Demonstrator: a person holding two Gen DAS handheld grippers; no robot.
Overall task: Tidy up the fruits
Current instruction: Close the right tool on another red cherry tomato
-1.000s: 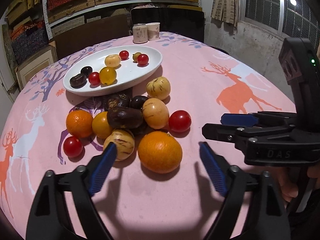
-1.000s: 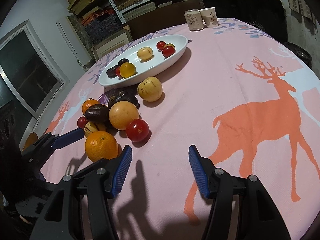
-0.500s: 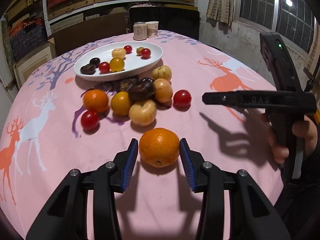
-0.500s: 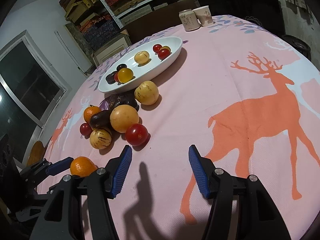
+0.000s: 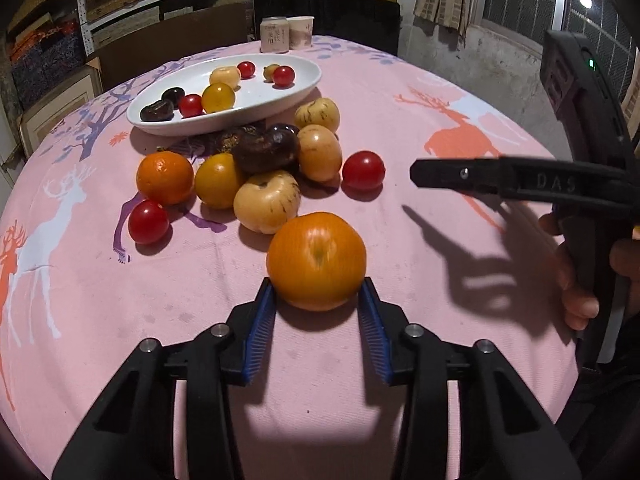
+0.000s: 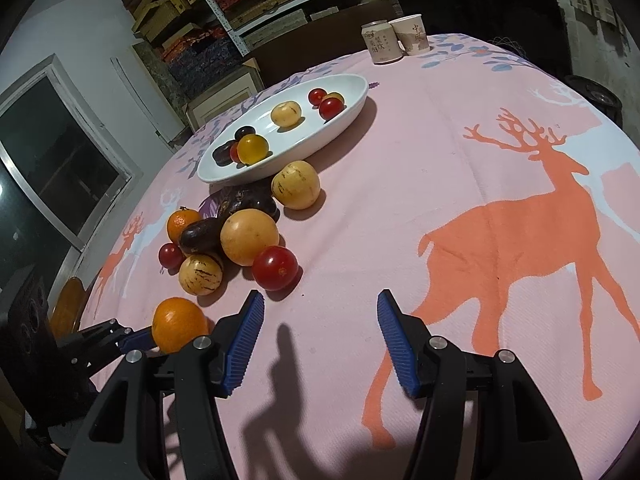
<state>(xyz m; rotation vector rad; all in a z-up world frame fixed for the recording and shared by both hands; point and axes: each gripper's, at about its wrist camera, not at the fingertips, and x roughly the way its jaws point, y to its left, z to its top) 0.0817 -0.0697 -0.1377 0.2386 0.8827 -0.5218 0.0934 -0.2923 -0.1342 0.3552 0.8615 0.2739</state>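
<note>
Left gripper (image 5: 318,300): its blue pads are pressing both flanks of the orange (image 5: 316,260), gripping it near the bottom – the fruit is sitting well forward, close to the fingertips.
Orange: hanging just above the pink tablecloth (image 5: 420,100), in front of the loose fruit pile (image 5: 260,172) and apart from it.
Right gripper (image 6: 320,332): jaws standing wide apart, holding nothing, hovering over the cloth near a red tomato (image 6: 275,267).
Doing it well: I judge the orange is heading for the white plate (image 5: 304,80) – keeping the squeeze steady and the fingers level matters (round skin slips out of a tip grip), and the carry should be clearing the pile.
Change: a second ago the left jaws were open around the orange within the pile; now they are clamping it, drawn clear of its neighbours.
</note>
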